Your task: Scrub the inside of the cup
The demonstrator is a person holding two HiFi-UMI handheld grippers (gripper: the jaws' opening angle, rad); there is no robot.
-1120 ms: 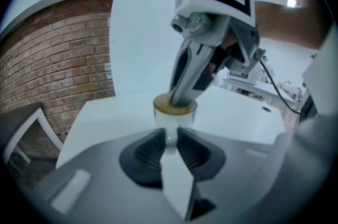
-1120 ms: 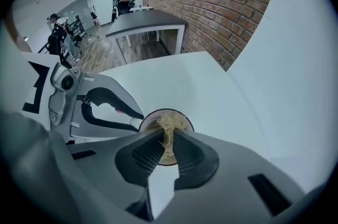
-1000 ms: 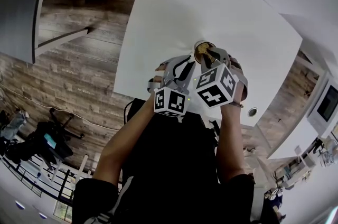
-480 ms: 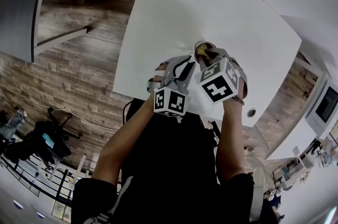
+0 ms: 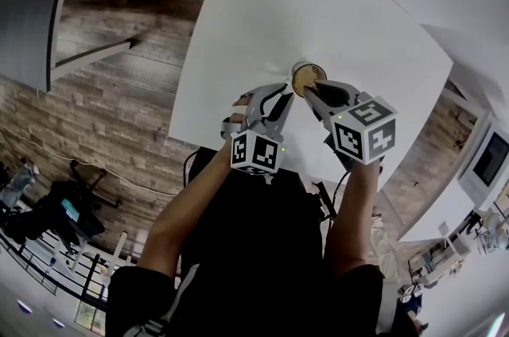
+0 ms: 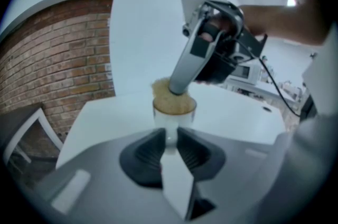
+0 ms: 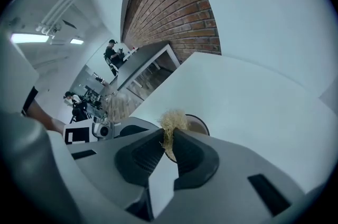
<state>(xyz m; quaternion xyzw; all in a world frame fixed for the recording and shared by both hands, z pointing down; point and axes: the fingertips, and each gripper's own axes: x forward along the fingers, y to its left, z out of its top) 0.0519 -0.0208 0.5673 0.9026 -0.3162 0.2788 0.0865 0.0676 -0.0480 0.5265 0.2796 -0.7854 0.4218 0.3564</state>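
A clear cup [image 5: 307, 78] stands on the white table [image 5: 342, 1], close to its near edge. My left gripper [image 5: 285, 99] is shut on the cup's side wall, and the left gripper view shows the cup [image 6: 174, 116] pinched between the dark pads. A tan fibrous scrubber [image 6: 170, 99] fills the cup's mouth and pokes above the rim. My right gripper [image 5: 310, 91] comes steeply down from the right, shut on the scrubber [image 7: 171, 123]. The right gripper view has the cup's rim [image 7: 199, 123] just behind the tuft. The cup's bottom is hidden.
The table's near edge runs just under both hands, with wood floor [image 5: 119, 17] to the left. A brick wall [image 6: 53, 54] and a chair frame [image 6: 21, 133] lie past the table's left side. People stand far off [image 7: 112, 51].
My right gripper has rolled and risen a little, its marker cube swinging out to the right. The scrubber stays at the cup's mouth. Left gripper and cup have not moved.
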